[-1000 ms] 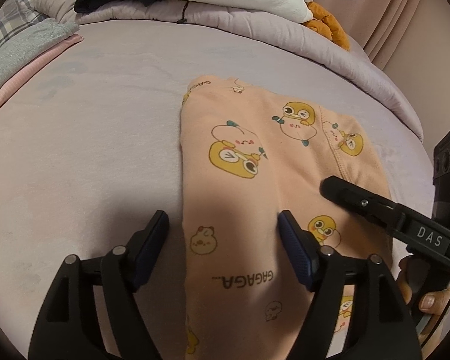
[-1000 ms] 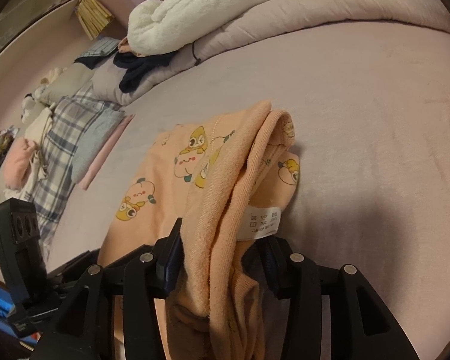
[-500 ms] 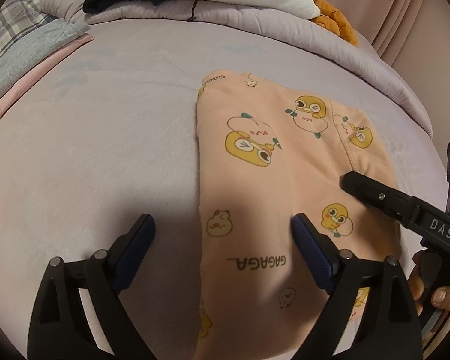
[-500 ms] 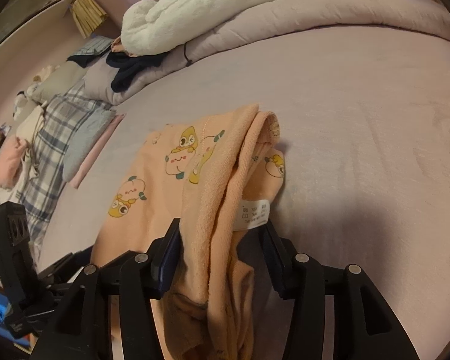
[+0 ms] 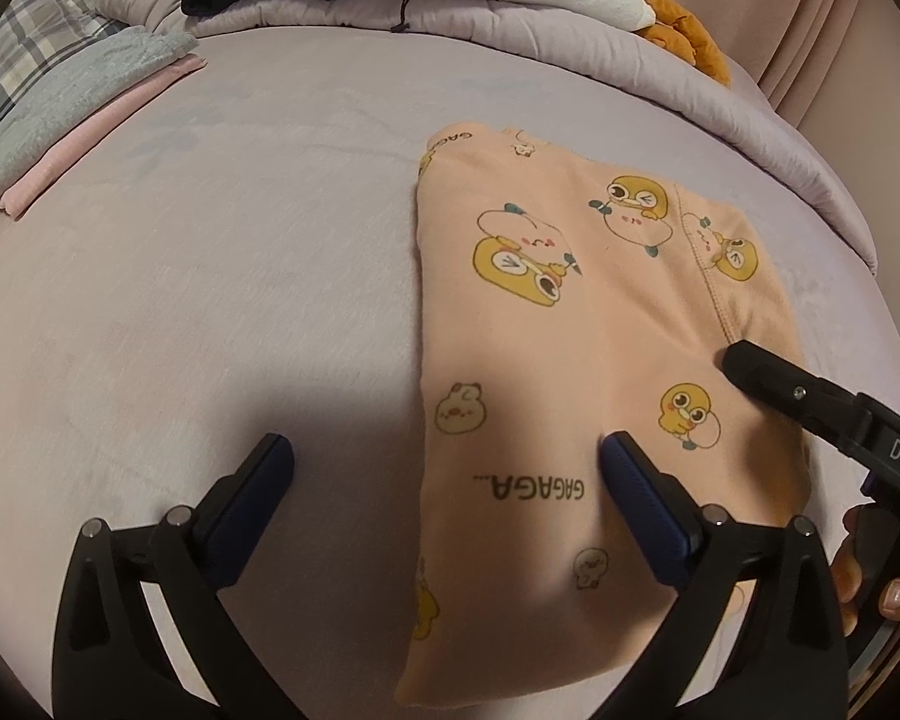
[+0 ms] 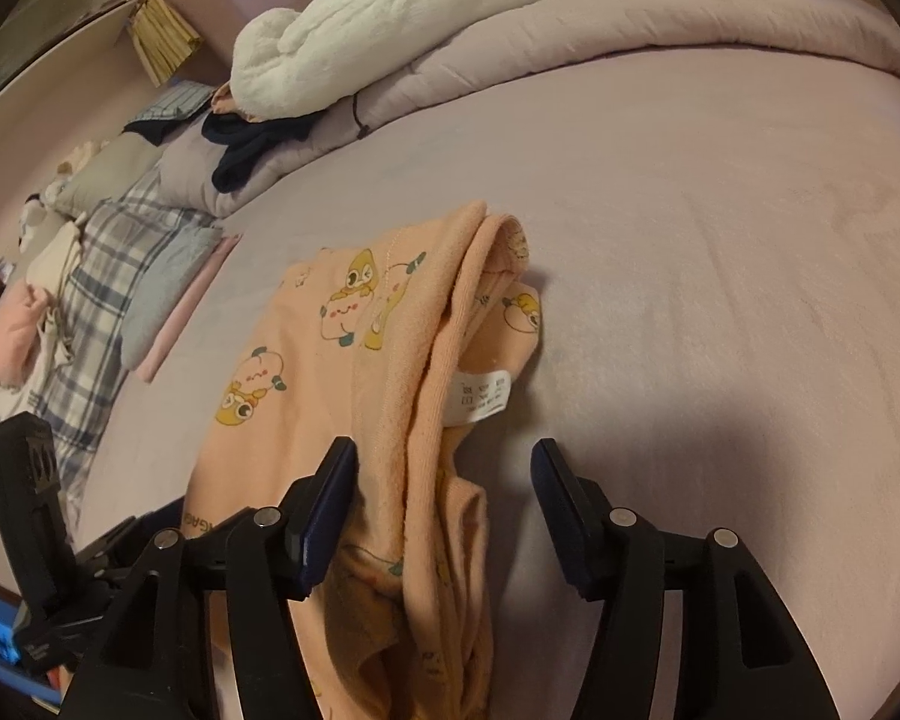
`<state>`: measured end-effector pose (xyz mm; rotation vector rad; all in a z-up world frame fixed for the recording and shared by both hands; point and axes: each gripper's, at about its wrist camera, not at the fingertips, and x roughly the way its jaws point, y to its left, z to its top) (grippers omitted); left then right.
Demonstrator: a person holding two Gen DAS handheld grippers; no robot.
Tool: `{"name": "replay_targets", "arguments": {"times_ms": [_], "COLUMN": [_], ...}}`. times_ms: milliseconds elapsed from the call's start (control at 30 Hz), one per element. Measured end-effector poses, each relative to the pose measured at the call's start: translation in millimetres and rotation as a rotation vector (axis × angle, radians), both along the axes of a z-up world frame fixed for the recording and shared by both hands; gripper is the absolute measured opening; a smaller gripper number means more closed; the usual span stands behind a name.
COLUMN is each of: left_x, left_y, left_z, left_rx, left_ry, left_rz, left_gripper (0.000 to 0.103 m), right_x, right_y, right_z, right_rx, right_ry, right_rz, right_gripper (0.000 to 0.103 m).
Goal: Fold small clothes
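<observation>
Item: peach garment (image 5: 576,360), small, printed with yellow duck cartoons and the word "GAGAGA". It lies folded on the lilac bed cover (image 5: 240,276), right of centre in the left wrist view, its long fold edge straight along the left side.

Left gripper (image 5: 444,474): jaws spread wide, having just been opening. One blue pad sits over the bare cover, the other over the garment; nothing is pinched.

Right gripper (image 6: 444,474): jaws parted and just been opening. A bunched ridge of the garment's edge (white care label (image 6: 480,393) showing) runs up between the fingers and lies against the left pad; the right pad stands clear of the cloth.

Also on the bed: a folded stack of grey and pink cloth (image 5: 84,120) at the far left, well apart from the garment; a white fluffy blanket (image 6: 384,18) atop a rolled lilac quilt (image 6: 660,24); a dark garment (image 6: 258,144) beside it.
</observation>
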<state>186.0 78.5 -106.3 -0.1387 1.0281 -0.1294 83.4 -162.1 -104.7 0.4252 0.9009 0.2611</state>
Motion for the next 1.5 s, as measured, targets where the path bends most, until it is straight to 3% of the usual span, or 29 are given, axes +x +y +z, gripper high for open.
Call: {"name": "replay_targets", "arguments": {"times_ms": [400,600,900,1500], "left_x": [-7,-11,-14,-29], "left_y": [4,5,6,6], "left_z": [0,-1,-2,1], "left_rx": [-0.012,-0.001,0.003,0.01], "left_ry": [0.024,0.031,0.037,0.05], "left_rz": [0.016,0.037,0.046,0.045], "left_gripper": [0.103,0.103,0.103,0.103], "right_x": [-10,-24,-31,-51], "right_y": [-7,-2,19,8], "right_z": [-1,5,-1,-2], "right_rx": [-0.006,-0.006,-0.166,-0.216], "right_ry": [0.005,-0.048,-0.056,-0.044], "right_rz": [0.0,0.056,0.102,0.059], "right_gripper": [0.067,0.067,0.067,0.068]}}
